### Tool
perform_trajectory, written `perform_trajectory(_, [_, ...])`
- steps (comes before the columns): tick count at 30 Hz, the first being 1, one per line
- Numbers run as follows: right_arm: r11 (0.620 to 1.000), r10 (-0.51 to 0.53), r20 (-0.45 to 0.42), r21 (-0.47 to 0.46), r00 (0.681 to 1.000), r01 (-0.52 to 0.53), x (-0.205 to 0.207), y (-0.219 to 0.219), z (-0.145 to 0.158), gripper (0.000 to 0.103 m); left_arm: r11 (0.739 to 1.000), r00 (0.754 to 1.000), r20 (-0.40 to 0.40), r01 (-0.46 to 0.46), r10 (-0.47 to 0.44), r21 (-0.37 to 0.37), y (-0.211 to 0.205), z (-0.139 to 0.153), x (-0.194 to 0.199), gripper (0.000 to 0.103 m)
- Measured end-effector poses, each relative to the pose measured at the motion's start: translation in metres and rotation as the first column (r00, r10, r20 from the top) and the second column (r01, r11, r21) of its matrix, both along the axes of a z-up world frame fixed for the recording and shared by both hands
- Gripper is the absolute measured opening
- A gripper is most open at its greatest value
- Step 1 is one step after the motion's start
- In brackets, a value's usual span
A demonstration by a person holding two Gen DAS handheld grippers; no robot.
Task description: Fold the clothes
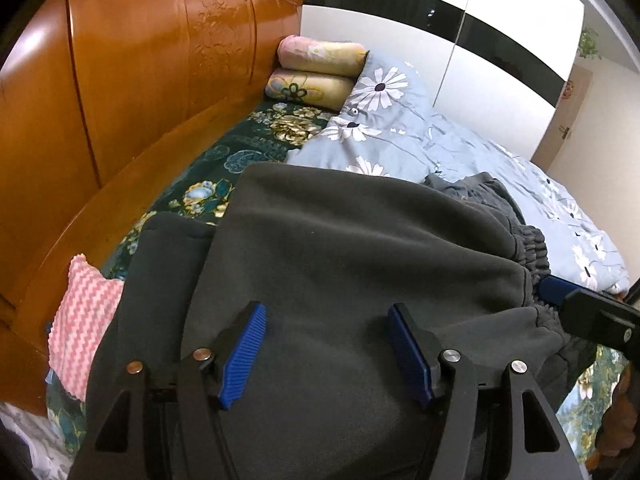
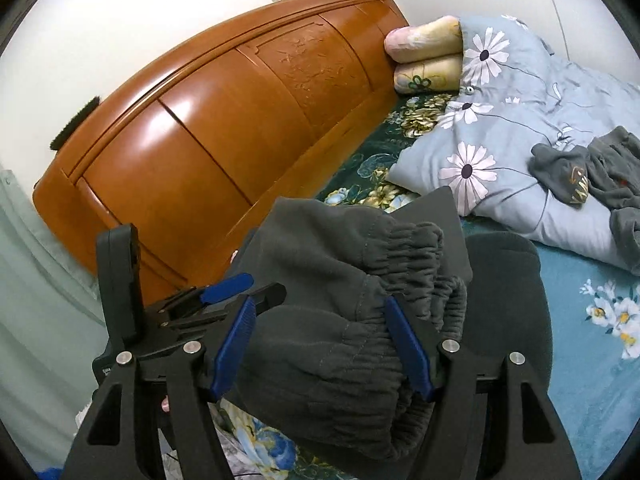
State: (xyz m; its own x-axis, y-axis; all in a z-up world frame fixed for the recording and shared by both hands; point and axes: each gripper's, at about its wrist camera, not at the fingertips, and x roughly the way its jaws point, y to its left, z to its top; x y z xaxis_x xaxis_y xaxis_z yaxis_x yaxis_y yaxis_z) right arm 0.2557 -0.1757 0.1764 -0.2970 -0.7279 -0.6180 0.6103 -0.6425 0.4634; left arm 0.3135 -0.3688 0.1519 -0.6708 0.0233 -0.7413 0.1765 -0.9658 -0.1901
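A dark grey fleece garment (image 1: pixel 340 248) with elastic cuffs lies folded on the bed, filling the lower half of the left wrist view. My left gripper (image 1: pixel 326 354) is open, its blue pads apart just above the cloth. In the right wrist view my right gripper (image 2: pixel 320 344) is open, its jaws either side of the garment's gathered elastic end (image 2: pixel 360 312). The left gripper's blue finger (image 2: pixel 228 282) shows at that view's left, and the right gripper's finger (image 1: pixel 556 286) shows at the cuff in the left wrist view.
An orange wooden headboard (image 1: pixel 140 92) runs along the far side. A grey-blue daisy quilt (image 2: pixel 500 136), two rolled pillows (image 1: pixel 316 72) and another grey garment (image 2: pixel 592 176) lie beyond. A pink zigzag towel (image 1: pixel 84 316) sits at the left. The sheet (image 2: pixel 592 320) is teal floral.
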Motion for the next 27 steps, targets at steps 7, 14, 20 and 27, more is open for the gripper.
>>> perform_trajectory(7, [0.999,0.018,-0.064,0.040,0.998,-0.016,0.014,0.006,0.017,0.069,0.999,0.999,0.007,-0.038,0.038,-0.013,0.005,0.008,0.004,0.071])
perform_trajectory(14, [0.994,-0.101,-0.070,-0.052,0.992,0.097,0.037,0.066,0.040,0.069,0.991,0.992,-0.099,-0.091,0.081,-0.094,0.035,0.035,0.041,0.092])
perform_trajectory(20, [0.979,-0.200,-0.067,-0.055,0.977,0.196,0.066,0.112,0.020,0.070,0.988,0.977,-0.182,-0.125,0.107,-0.090,0.083,0.036,0.093,0.103])
perform_trajectory(27, [0.983,-0.180,-0.081,0.028,0.980,0.182,0.096,0.116,-0.013,0.076,0.977,0.976,-0.140,-0.184,0.169,-0.107,0.111,0.005,0.124,0.103])
